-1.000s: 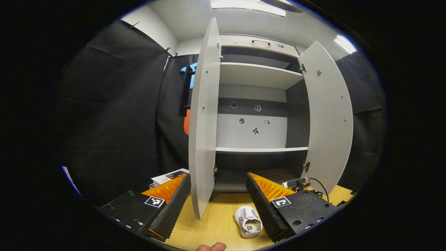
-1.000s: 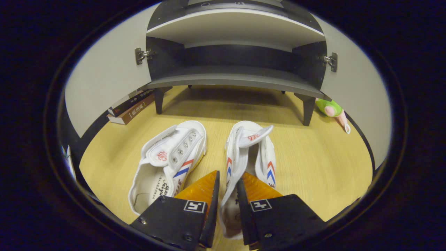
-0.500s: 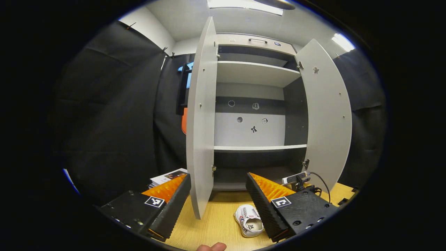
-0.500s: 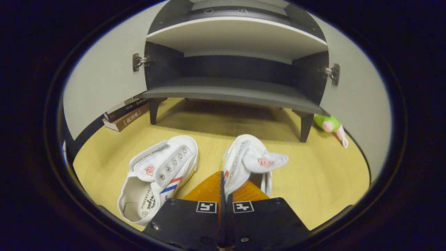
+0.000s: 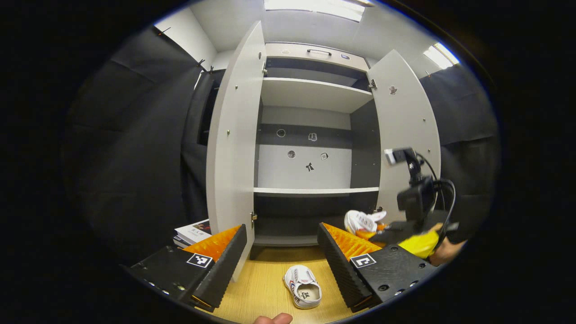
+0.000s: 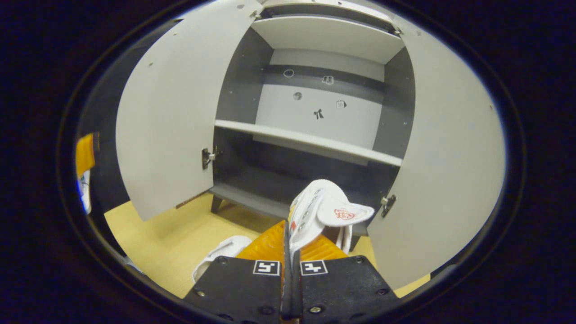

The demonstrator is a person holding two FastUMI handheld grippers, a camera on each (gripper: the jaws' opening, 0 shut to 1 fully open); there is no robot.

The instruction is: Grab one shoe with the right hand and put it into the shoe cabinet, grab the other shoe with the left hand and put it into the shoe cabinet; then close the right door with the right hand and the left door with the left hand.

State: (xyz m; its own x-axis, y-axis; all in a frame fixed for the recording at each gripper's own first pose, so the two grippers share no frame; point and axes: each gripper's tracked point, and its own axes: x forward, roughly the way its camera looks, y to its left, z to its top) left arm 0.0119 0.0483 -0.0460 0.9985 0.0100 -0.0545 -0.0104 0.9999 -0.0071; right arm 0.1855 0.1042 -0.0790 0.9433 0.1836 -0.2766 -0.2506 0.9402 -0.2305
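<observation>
White canvas shoe [image 6: 325, 211] hangs pinched by its side in the closed right tool [image 6: 289, 245], which should clear the cabinet's bottom shelf [image 6: 252, 186] lip; left tool [image 5: 281, 238] gapes.

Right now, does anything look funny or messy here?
A bit. The white canvas shoe pinched in the right hand-held gripper hangs with its tongue flopped sideways. The other white shoe lies alone on the wooden floor, and both grey cabinet doors stand open.
</observation>
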